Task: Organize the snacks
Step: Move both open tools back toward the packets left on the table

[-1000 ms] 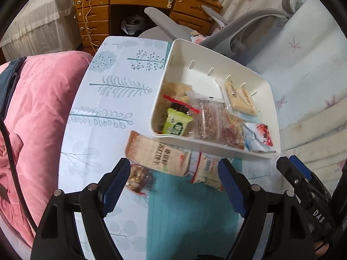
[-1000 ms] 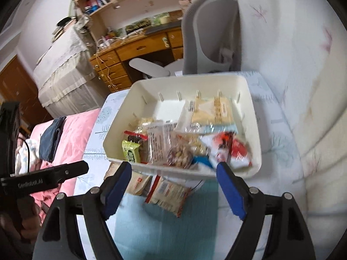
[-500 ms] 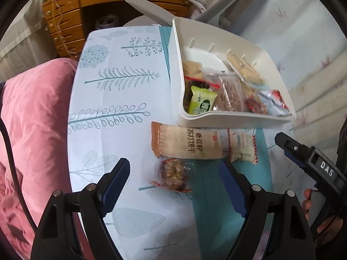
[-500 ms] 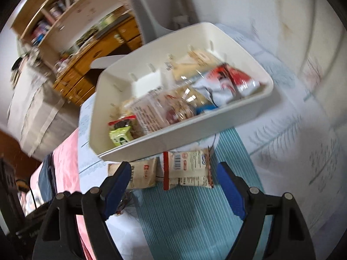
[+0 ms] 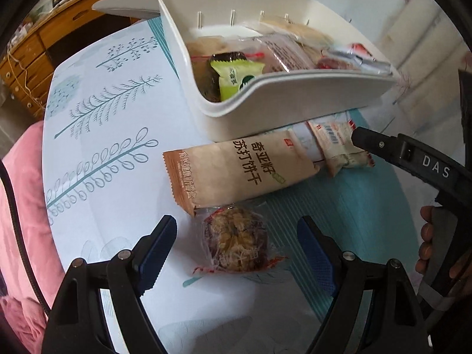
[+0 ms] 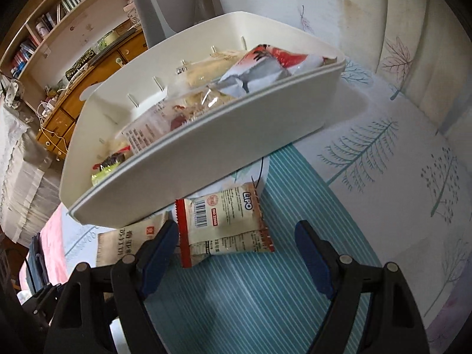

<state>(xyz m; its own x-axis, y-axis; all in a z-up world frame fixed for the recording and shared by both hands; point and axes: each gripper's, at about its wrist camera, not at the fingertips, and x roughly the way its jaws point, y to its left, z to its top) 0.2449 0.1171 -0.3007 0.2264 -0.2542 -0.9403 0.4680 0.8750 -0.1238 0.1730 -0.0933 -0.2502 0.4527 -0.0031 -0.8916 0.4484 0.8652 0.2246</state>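
Lying outside one white bin (image 5: 283, 109): three snack packets (image 5: 236, 171), both grippers open.

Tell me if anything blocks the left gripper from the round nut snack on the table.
Nothing visible does. The left gripper is open, its jaws either side of the nut snack, with nothing over it. The tan cracker pack lies right behind the snack, touching or nearly so, not between the jaws.

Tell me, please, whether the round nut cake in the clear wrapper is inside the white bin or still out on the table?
Out. The nut cake lies on the tablecloth before the white bin, between the open left gripper fingers, untouched.
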